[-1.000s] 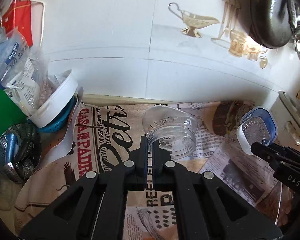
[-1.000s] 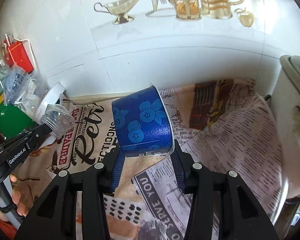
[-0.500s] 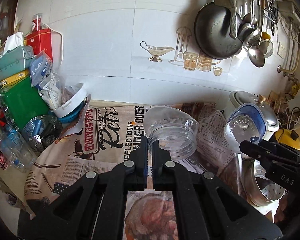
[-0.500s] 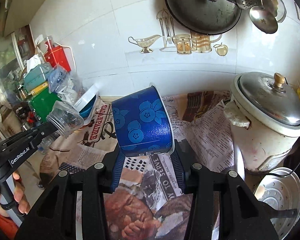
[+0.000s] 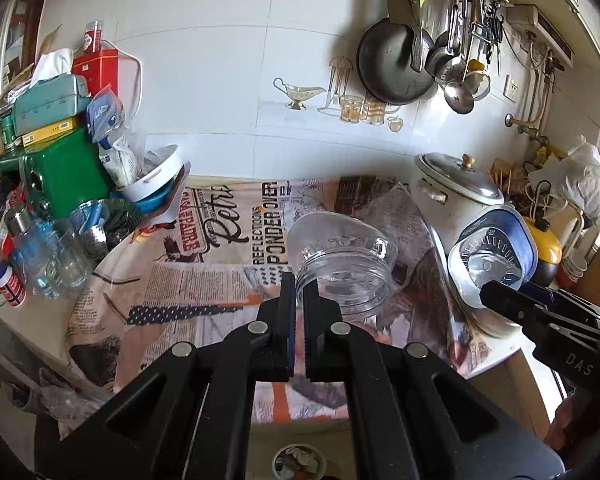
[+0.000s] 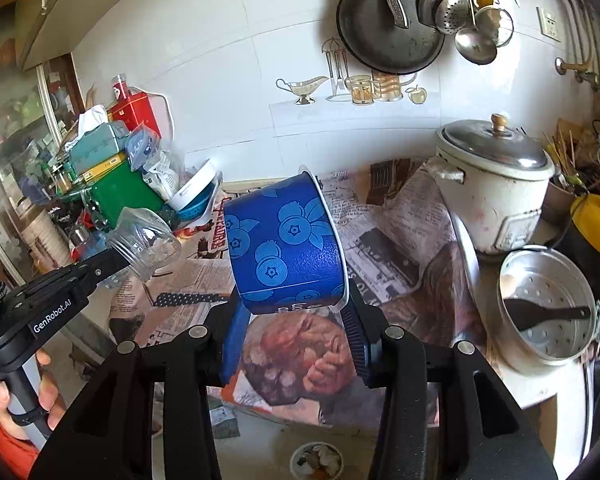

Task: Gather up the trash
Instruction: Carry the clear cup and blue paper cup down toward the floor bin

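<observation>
Clear plastic jar point(image 5: 342, 268) pinched by its rim in left gripper point(image 5: 299, 288), fingers closed, above newspaper-covered desk point(image 5: 188, 280). Blue blueberry cup point(image 6: 286, 246) clamped in right gripper point(image 6: 292, 316). Rice cooker point(image 6: 494, 184) at 2 o'clock. Trash cup point(image 6: 316, 460) on floor, 6 o'clock.

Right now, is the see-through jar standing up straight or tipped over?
Tipped. The clear jar hangs in the air, pinched at its rim by the left gripper, its open mouth facing the camera and its bottom pointing away.

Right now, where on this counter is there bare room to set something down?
The newspaper-covered middle is free, from the wall to the front edge. The left end is crowded around the green box and glassware; the right end holds the rice cooker and steamer pot.
</observation>
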The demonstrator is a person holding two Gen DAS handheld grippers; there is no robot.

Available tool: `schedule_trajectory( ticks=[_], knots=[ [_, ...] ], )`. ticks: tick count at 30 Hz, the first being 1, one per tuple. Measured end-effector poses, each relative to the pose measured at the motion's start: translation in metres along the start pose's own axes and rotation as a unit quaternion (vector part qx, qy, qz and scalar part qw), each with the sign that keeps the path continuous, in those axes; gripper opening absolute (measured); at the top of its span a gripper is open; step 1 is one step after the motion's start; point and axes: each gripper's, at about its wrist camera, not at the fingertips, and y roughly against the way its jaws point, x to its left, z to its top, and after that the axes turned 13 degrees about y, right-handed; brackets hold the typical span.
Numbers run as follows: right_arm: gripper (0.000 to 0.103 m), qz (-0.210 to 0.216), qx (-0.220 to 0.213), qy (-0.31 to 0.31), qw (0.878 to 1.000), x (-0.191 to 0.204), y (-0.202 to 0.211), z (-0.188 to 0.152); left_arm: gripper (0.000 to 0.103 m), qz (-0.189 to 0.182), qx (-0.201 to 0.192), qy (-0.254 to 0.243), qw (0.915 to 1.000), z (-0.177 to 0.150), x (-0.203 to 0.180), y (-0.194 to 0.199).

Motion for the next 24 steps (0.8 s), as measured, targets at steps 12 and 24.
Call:
schedule_trajectory(
  ticks=[12, 24],
  knots=[
    [0.041, -0.028, 0.039, -0.049, 0.998, 0.075, 0.058, -0.085, 0.001, 0.014, 0.054, -0.029, 0.9980, -0.082, 0.051, 0.082],
    [0.041, -0.053, 0.105, -0.046, 0.992, 0.043, 0.043, -0.162, 0.001, 0.047, 0.154, 0.004, 0.9869, -0.190, 0.055, -0.001]
  ],
)
